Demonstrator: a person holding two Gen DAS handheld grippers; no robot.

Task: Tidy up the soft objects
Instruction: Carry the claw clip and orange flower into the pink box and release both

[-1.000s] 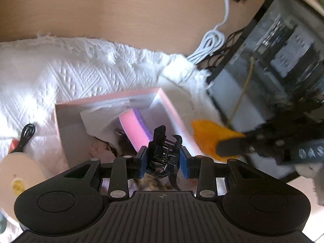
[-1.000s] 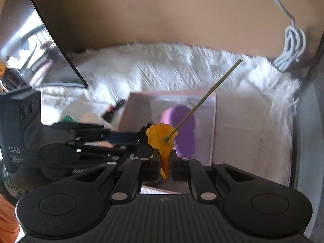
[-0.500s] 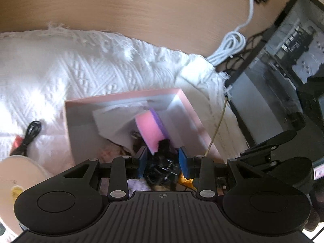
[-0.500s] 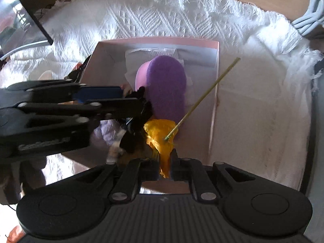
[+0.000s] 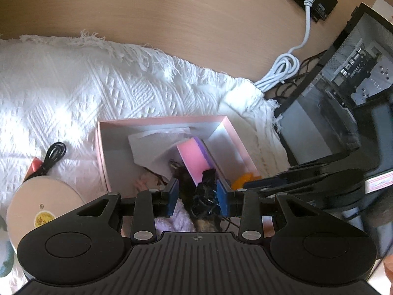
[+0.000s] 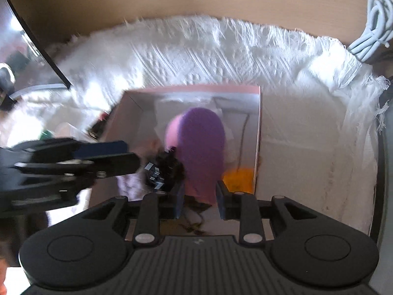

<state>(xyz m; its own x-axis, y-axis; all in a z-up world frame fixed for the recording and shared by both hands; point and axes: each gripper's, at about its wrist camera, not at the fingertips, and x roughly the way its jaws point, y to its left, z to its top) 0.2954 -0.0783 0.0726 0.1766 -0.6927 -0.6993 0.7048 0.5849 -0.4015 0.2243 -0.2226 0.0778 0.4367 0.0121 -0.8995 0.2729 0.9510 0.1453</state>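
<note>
A pink box (image 5: 162,121) (image 6: 203,89) lies on a white cloth and holds a pink and purple sponge (image 5: 190,158) (image 6: 201,142). My left gripper (image 5: 197,196) (image 6: 127,157) reaches low into the box, shut on a black hair clip (image 5: 205,195) (image 6: 163,169). An orange felt flower (image 6: 237,177) (image 5: 243,179) lies in the box's near right corner, free of any pad. My right gripper (image 6: 199,201) (image 5: 250,184) hovers just above the box with its jaws opening. Only the sponge's near end shows between the pads, untouched.
The white textured cloth (image 5: 73,86) covers a wooden table (image 5: 172,12). A round white lid (image 5: 41,211) and a black cord (image 5: 55,151) lie left of the box. A coiled white cable (image 5: 282,71) and a black glass-sided case (image 5: 343,91) stand to the right. Lilac fluff (image 5: 172,217) sits in the box.
My right gripper came down to the box and let go of the orange flower, which now lies inside. The left gripper shifted a little, still holding the black clip.
</note>
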